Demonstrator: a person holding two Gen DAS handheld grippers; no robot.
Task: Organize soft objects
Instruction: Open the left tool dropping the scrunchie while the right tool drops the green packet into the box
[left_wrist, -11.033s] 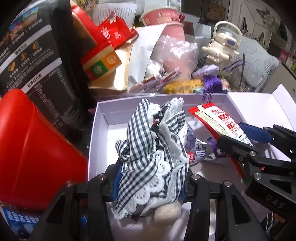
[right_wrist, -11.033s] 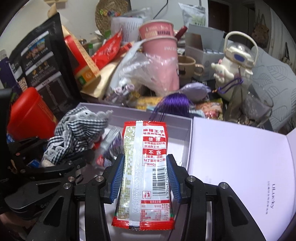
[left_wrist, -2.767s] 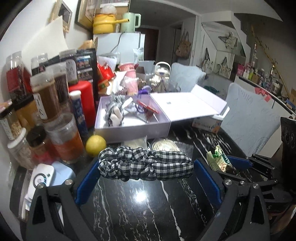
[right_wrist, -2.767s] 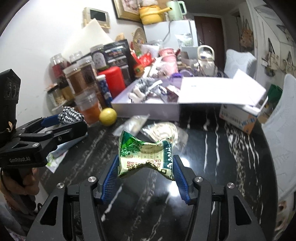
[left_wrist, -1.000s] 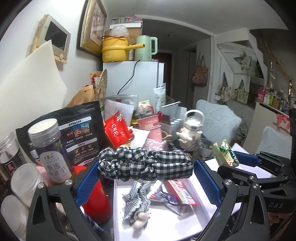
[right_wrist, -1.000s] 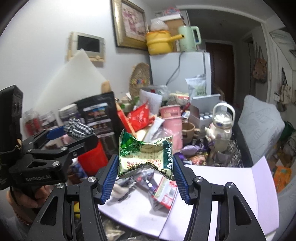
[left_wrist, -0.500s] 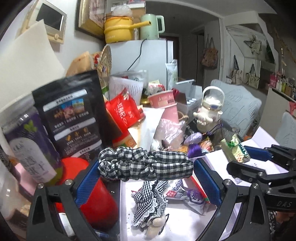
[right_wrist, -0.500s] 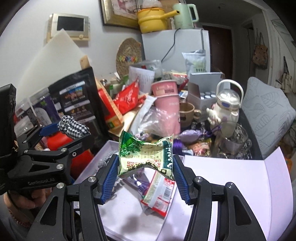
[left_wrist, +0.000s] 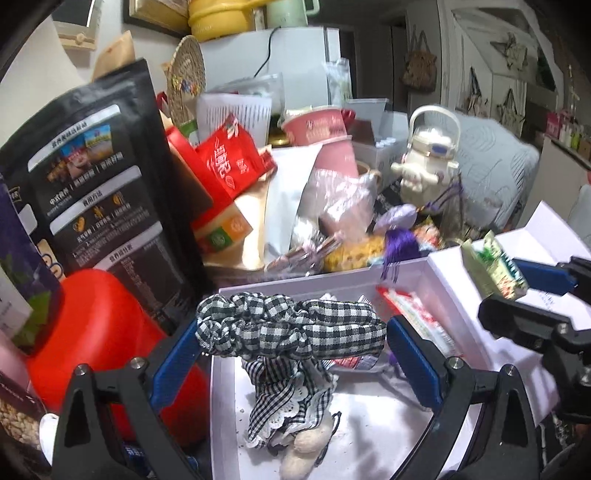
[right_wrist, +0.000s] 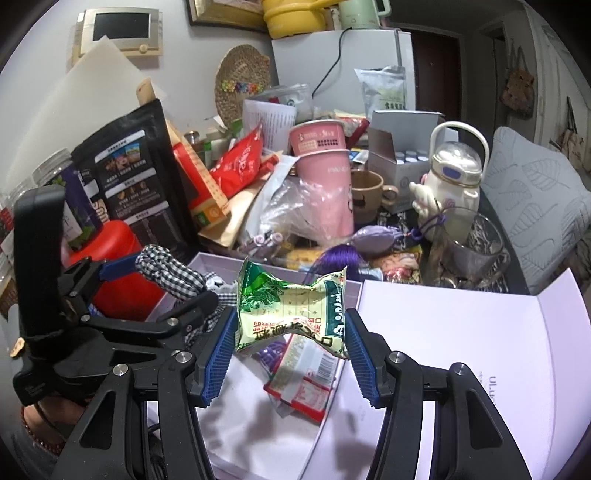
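My left gripper (left_wrist: 291, 332) is shut on a black-and-white checked scrunchie (left_wrist: 288, 328) and holds it over the left part of the open white box (left_wrist: 369, 435). Below it in the box lies a checked lace-trimmed cloth toy (left_wrist: 291, 398). My right gripper (right_wrist: 291, 339) is shut on a green-and-cream snack packet (right_wrist: 291, 314) above the box (right_wrist: 258, 424), over a red-edged snack packet (right_wrist: 306, 376). The scrunchie also shows in the right wrist view (right_wrist: 170, 275), and the green packet in the left wrist view (left_wrist: 491, 269).
The box lid (right_wrist: 461, 350) lies open to the right. A red canister (left_wrist: 92, 332) and a black pouch (left_wrist: 96, 199) stand left of the box. Behind it are pink cups (right_wrist: 325, 177), a white kettle-shaped bottle (right_wrist: 454, 177), a glass (right_wrist: 465, 251) and loose packets.
Both grippers have come down and closer to the box with their loads still held. The box now fills more of both views.
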